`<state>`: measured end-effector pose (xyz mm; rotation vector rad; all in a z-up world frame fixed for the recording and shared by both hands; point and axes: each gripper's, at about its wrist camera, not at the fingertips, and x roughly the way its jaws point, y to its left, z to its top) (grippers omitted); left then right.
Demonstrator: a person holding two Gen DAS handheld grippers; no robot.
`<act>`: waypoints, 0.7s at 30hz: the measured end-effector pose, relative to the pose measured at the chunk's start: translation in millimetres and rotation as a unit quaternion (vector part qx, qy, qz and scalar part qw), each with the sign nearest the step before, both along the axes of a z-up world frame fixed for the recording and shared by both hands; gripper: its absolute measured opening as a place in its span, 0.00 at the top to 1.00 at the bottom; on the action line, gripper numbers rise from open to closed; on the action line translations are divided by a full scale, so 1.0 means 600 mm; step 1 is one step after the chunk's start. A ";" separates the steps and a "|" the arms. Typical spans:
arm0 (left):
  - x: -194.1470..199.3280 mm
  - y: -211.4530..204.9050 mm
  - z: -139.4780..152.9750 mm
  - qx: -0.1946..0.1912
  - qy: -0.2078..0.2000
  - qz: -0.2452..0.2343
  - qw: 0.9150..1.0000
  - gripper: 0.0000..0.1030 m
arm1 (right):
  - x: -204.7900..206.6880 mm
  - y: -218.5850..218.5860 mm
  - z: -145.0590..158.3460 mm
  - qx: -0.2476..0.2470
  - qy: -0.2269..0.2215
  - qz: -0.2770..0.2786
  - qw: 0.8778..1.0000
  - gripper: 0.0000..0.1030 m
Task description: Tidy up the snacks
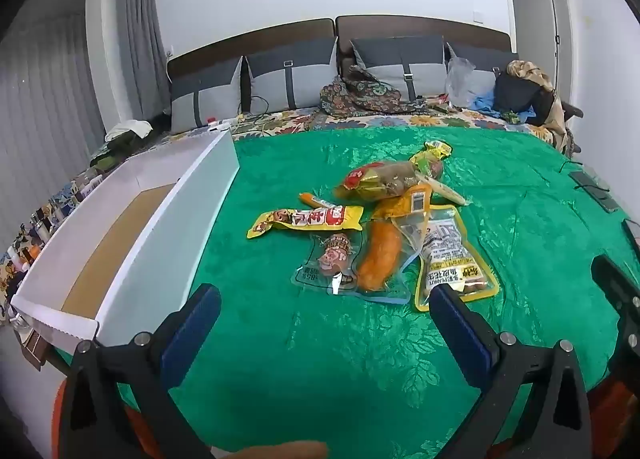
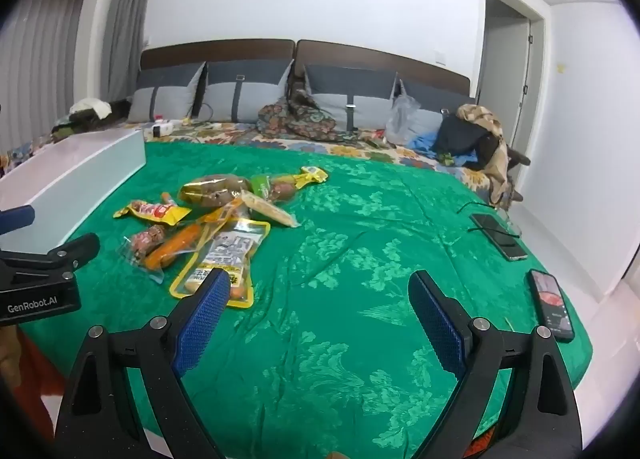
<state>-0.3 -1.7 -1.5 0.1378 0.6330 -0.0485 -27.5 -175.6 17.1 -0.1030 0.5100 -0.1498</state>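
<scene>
You are in a bedroom of a home. The wide bed [image 2: 360, 259] fills the room, under a green patterned cover. At its head you see the dark headboard [image 2: 304, 51] with grey cushions [image 2: 244, 91] leaning on it. Left of the bed hang grey curtains [image 1: 136, 31]; right of it is a doorway [image 2: 508, 59].

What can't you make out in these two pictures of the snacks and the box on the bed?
- White box: in the right wrist view only its outer wall shows; the inside is hidden.
- Yellow-edged pouch: its near end sits behind a left gripper finger.
- Snack pile: packets overlap, so the count is unclear.
- Packet print: too small to read.
</scene>
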 end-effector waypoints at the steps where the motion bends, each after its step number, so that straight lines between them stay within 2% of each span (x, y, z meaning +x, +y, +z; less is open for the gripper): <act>1: 0.000 -0.002 -0.001 0.002 0.002 -0.001 1.000 0.00 | 0.000 0.000 0.000 0.001 -0.001 -0.001 1.000 0.10; 7: 0.000 -0.018 0.003 0.006 0.009 -0.011 1.000 0.00 | 0.004 0.002 -0.004 0.004 0.006 0.001 1.000 0.10; 9: -0.004 -0.010 -0.010 0.007 0.002 -0.008 1.000 0.00 | -0.005 0.003 -0.005 -0.001 0.000 0.007 1.000 0.10; 21: -0.001 -0.005 -0.018 0.004 0.006 -0.003 1.000 0.00 | 0.003 0.005 -0.009 -0.009 0.004 0.014 1.000 0.10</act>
